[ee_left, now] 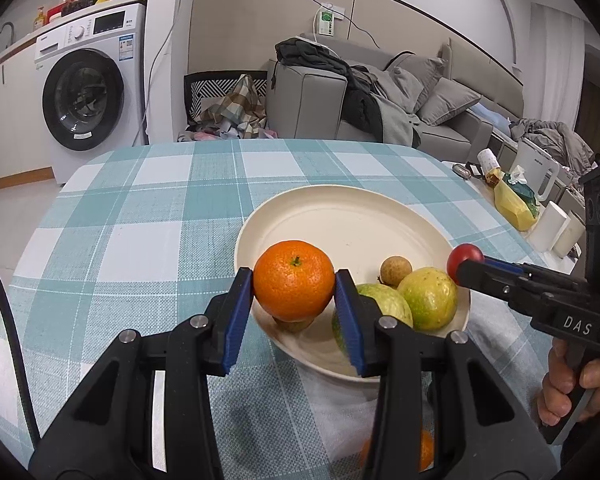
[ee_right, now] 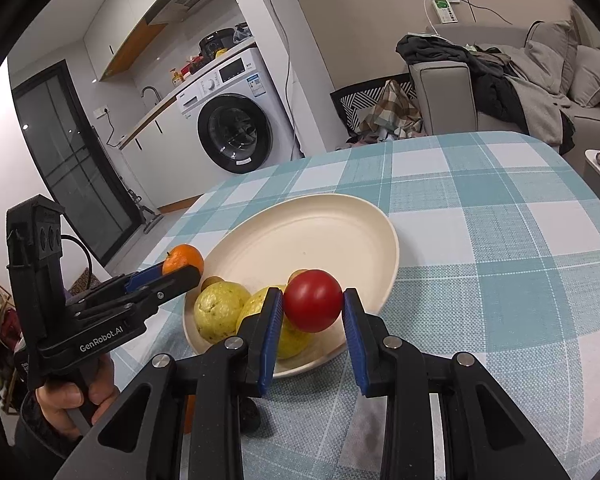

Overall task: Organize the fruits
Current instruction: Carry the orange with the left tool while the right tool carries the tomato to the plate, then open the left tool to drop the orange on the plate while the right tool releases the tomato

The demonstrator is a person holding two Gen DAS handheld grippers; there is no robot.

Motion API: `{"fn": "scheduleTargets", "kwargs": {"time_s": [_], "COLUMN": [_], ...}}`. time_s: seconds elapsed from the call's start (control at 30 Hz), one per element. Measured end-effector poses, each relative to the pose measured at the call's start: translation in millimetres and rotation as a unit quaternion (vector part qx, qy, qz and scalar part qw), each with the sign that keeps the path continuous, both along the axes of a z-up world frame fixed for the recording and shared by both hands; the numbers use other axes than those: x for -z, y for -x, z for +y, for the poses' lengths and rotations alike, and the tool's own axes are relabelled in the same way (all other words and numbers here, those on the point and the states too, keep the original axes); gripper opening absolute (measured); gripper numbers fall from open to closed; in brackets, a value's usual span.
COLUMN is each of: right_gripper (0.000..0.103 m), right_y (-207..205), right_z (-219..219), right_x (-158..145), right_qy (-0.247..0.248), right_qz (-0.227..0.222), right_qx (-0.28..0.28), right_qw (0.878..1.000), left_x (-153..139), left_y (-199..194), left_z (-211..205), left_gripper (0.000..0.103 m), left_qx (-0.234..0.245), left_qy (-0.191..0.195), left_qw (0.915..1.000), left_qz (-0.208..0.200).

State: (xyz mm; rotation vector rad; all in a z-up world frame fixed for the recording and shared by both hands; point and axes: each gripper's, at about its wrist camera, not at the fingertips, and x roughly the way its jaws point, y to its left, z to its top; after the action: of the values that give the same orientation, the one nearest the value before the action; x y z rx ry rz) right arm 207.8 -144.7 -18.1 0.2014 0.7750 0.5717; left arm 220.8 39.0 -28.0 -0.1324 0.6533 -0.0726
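Fruit sits in both grippers above a cream plate (ee_left: pixel 340 216) on the checked table (ee_left: pixel 140 208). The left gripper (ee_left: pixel 294 280) clamps an orange (ee_left: pixel 294 278) between its blue pads, held over the plate's near left rim. The right gripper (ee_right: pixel 313 301) pinches a red tomato (ee_right: pixel 313 300) over the plate's near right part. Inside the plate, toward the table's near edge, lie two yellow-green guavas (ee_right: pixel 220 306), touching each other, with a small brown longan (ee_left: pixel 396 270) just behind them. Another small brown fruit (ee_left: pixel 294 323) is partly hidden under the orange; which kind, I cannot tell.
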Motion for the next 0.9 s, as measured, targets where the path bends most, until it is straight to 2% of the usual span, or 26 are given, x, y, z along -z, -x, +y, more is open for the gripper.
{"fn": "scheduleTargets", "kwargs": {"time_s": [0.47,0.77,0.87,0.9], "right_gripper": [0.031,0.031,0.039,0.04], "right_y": [-6.5,-4.8,-4.6,-4.4], "right_z": [6.4,7.7,7.1,7.0], "right_x": [3.5,3.3,3.5,3.4], "right_qy": [-0.001,0.005,0.005,0.005], "right_qz": [0.011,0.007,0.008,0.008], "right_qx": [-0.004,-0.003,-0.003,-0.004], "right_qw": [1.0,1.0,1.0,1.0], "left_x": [0.9,0.5,0.3,0.1], "left_y": [-10.2,-4.7,-2.8,-1.6], "left_z": [-9.3,-18.4,-15.2,-14.0], "left_gripper": [0.038,0.039,0.044,0.049], "left_qx": [0.013,0.03,0.027,0.028], "left_qy": [-0.005,-0.024,-0.015,-0.01], "left_qw": [0.9999,0.9992,0.9995,0.9995], "left_qz": [0.002,-0.011,-0.012,-0.011]}}
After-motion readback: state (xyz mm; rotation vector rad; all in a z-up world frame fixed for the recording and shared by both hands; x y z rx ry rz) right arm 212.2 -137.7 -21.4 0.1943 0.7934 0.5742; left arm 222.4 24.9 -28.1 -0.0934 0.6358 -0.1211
